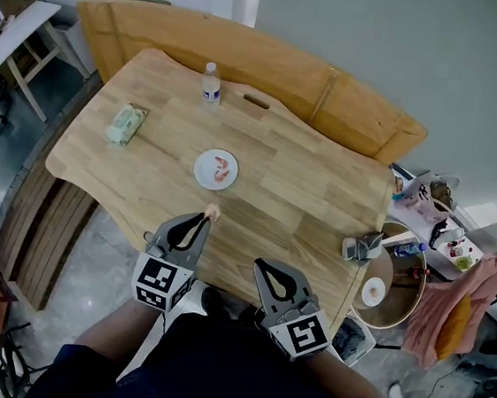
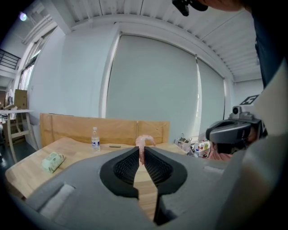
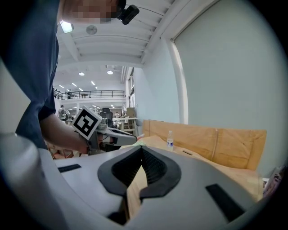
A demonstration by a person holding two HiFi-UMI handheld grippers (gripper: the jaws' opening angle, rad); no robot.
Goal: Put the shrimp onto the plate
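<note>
We wear a dark navy short-sleeved top (image 1: 237, 375) across the bottom of the head view. Our left gripper (image 1: 207, 218) and right gripper (image 1: 263, 265) are grey shells with black ribbed pads (image 2: 128, 166), each carrying a white cube (image 1: 163, 284) printed with black square markers.

Jaws of the left gripper (image 2: 143, 152) hide part of the shrimp (image 2: 144, 140)

Head view steep down; gripper views low across shared table (image 1: 319, 202).
</note>
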